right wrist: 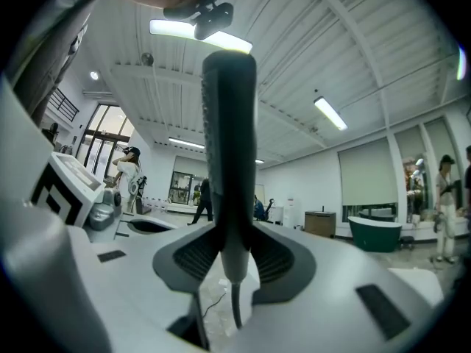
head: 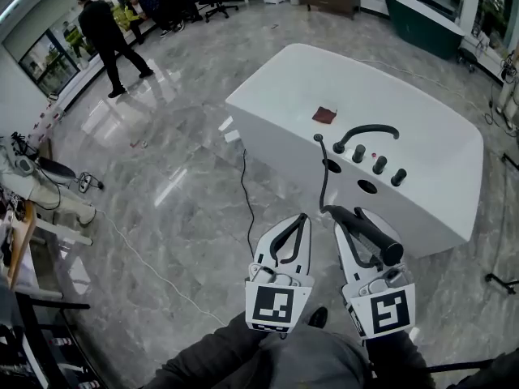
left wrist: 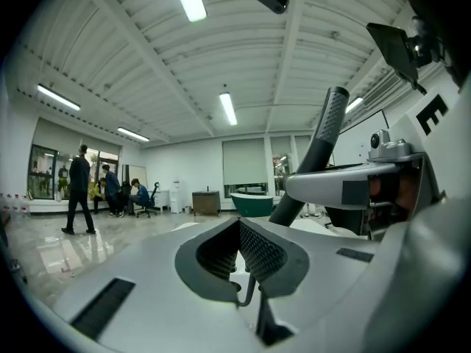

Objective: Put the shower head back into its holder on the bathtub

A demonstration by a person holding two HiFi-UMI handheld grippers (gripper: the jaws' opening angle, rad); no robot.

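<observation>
Head view steeply down over bathtub; gripper views look along jaws.

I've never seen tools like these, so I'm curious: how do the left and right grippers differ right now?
The right gripper is clamped on the dark shower head; the left gripper holds nothing. The left gripper's jaws meet at the tips, while the right gripper's press the handle between them. Both are white and carry a marker cube.
</observation>
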